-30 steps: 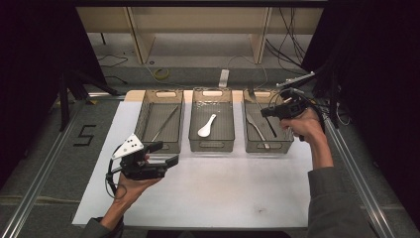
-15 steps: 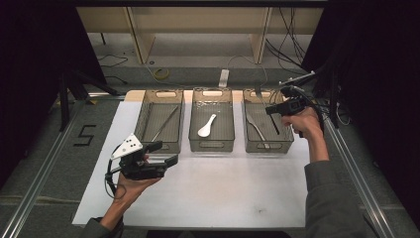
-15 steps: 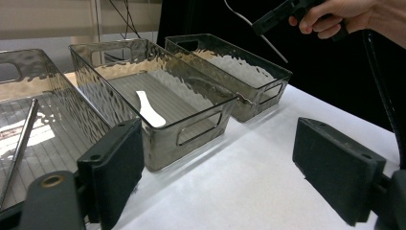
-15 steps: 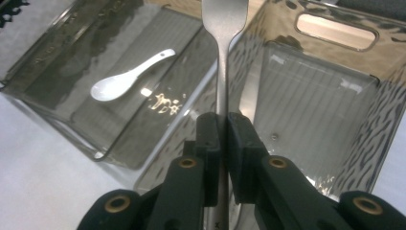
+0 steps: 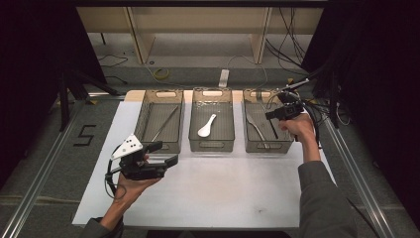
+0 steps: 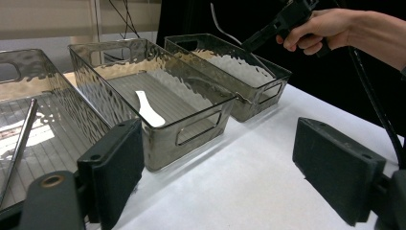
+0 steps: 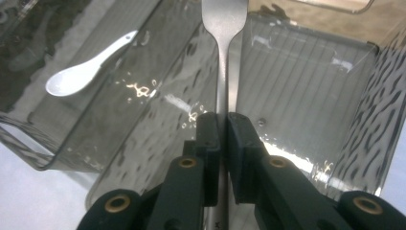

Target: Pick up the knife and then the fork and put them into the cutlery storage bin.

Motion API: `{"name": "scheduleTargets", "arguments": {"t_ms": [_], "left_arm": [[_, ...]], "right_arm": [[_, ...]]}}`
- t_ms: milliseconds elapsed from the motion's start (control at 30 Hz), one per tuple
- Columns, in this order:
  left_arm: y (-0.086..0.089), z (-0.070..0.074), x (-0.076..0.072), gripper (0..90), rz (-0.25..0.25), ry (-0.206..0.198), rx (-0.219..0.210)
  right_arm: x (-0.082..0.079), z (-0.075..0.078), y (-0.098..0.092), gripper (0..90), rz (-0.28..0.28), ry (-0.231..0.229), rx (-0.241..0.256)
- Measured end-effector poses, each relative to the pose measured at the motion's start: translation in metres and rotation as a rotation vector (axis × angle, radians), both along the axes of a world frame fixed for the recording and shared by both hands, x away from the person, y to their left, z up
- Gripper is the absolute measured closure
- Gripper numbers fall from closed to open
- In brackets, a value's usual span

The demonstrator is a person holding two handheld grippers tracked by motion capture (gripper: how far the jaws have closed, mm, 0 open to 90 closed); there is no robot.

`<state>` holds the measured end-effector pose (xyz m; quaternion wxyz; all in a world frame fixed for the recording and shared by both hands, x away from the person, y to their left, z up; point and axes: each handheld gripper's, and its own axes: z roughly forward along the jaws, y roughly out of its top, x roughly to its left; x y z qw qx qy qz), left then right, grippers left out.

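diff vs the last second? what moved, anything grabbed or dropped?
The right gripper drifted slightly toward the person over the right clear plastic bin, jaws clamped on the silver metal fork throughout. Left gripper unchanged, open above the white table. White ceramic spoon unmoved.

Left gripper: held low in the left hand, jaws spread wide. Right gripper: raised in the right hand, arm extended, jaws pressed together.
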<state>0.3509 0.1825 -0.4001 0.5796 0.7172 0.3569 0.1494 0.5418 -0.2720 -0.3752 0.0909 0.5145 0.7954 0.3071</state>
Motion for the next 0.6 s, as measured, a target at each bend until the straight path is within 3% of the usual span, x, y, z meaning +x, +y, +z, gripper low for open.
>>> {"name": "scheduleTargets", "arguments": {"t_ms": [600], "left_arm": [[0.000, 0.000, 0.000, 17.6, -0.001, -0.002, 0.002]], "right_arm": [[-0.001, -0.015, 0.004, 84.6, -0.017, 0.020, -0.046]]}}
